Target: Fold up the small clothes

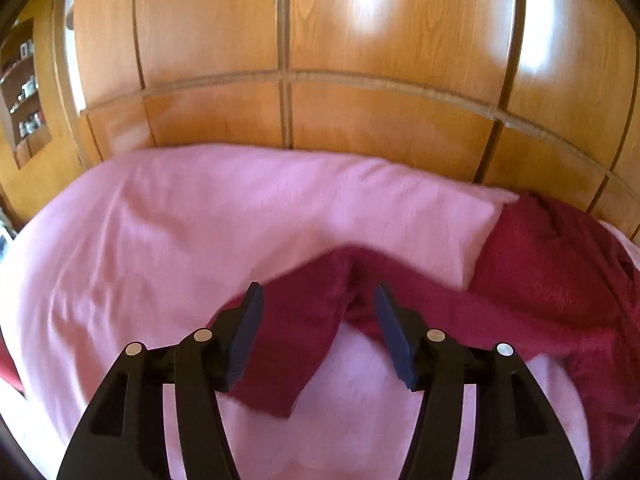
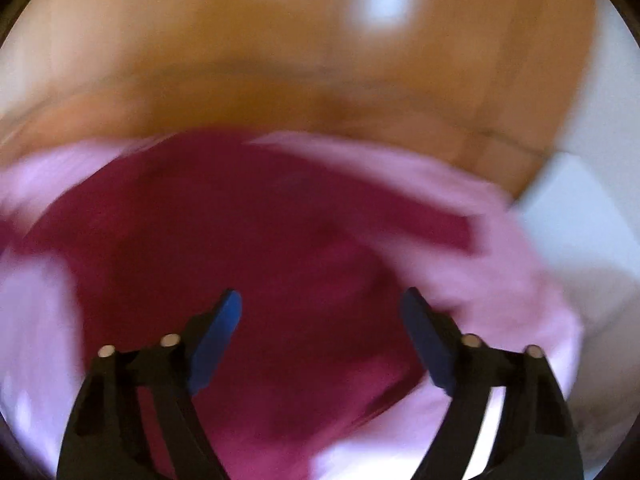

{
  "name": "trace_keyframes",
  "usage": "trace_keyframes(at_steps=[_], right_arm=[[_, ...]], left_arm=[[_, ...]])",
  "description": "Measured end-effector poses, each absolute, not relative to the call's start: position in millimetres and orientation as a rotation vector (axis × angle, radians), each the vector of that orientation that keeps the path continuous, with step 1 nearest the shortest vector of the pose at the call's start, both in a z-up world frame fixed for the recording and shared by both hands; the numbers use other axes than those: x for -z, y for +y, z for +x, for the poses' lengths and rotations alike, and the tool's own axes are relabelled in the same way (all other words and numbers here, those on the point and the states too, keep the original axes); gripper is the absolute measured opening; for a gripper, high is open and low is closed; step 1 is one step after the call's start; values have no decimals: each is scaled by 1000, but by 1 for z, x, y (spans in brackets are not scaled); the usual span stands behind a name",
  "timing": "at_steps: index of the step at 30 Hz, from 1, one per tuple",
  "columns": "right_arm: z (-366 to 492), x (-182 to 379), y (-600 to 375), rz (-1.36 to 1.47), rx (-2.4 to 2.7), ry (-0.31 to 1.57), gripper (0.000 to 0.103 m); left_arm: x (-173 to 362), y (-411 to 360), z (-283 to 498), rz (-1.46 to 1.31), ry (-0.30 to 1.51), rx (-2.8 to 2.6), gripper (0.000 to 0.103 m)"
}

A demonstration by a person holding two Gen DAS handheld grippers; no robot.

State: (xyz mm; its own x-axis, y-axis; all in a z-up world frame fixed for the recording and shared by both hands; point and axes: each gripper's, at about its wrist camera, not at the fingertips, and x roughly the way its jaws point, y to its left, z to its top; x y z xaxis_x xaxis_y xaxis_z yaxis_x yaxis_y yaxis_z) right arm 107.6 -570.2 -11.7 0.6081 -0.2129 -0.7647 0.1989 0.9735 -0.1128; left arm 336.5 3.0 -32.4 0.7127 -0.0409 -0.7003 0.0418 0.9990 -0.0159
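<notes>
Overhanging garment [image 1: 304, 320] edge, tools parted

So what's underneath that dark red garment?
The dark red garment lies on a pink bed sheet, which shows all around it. Whatever is beneath the sheet is covered.

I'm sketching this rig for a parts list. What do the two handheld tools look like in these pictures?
Both look alike. The left tool has two black plastic arms with slot-shaped cutouts, round silver pins at the joints, and flat dark blue pads lining the inner faces of the fingers. The right tool, though blurred, shows the same black frame, silver pins and blue pads. No cables, markings, hands or sleeves are visible.
</notes>
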Motion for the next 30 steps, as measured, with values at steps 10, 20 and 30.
trace_keyframes(at_steps=[10, 20, 30], right_arm=[[81, 98, -448, -150, -18, 1142, 9], [69, 30, -341, 45, -447, 1013, 0], [69, 18, -297, 46, -542, 947, 56]], left_arm=[[46, 36, 281, -121, 803, 112, 57], [36, 35, 238, -210, 787, 339, 66], [37, 33, 223, -347, 827, 485, 66]])
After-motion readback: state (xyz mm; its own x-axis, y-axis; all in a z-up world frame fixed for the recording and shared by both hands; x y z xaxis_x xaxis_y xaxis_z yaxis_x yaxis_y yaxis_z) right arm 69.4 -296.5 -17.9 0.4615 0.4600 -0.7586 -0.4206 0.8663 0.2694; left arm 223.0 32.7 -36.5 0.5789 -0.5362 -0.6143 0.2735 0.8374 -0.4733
